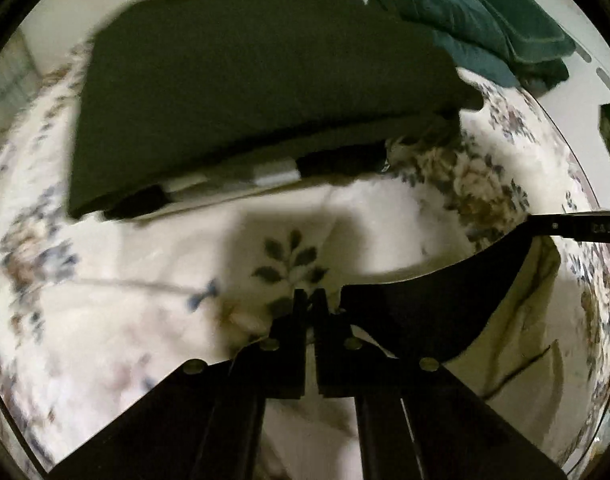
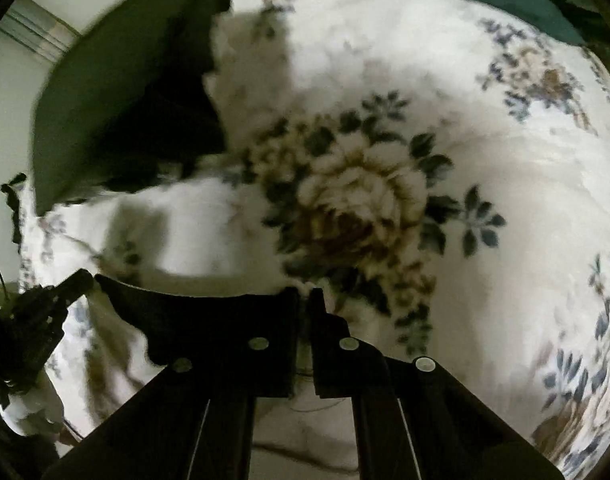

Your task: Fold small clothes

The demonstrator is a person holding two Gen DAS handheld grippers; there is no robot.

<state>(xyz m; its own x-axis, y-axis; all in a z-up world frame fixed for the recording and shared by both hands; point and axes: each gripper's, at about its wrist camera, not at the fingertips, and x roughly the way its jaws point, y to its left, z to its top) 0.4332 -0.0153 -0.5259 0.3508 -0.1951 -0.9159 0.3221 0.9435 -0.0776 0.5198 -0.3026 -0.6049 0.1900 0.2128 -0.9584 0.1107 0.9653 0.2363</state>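
A small black garment (image 1: 429, 312) hangs stretched between my two grippers above a white floral blanket (image 1: 105, 320). My left gripper (image 1: 311, 300) is shut on its edge, and the cloth runs right to the other gripper's finger (image 1: 577, 228). In the right wrist view my right gripper (image 2: 305, 298) is shut on the same black garment (image 2: 209, 324), which stretches left to the left gripper (image 2: 45, 312). A folded dark green garment (image 1: 265, 88) lies on the blanket beyond; it also shows in the right wrist view (image 2: 117, 92).
A dark teal quilt (image 1: 465, 12) is bunched at the far right of the bed. The floral blanket (image 2: 425, 160) covers the surface. A pale wall (image 2: 9, 100) lies to the left.
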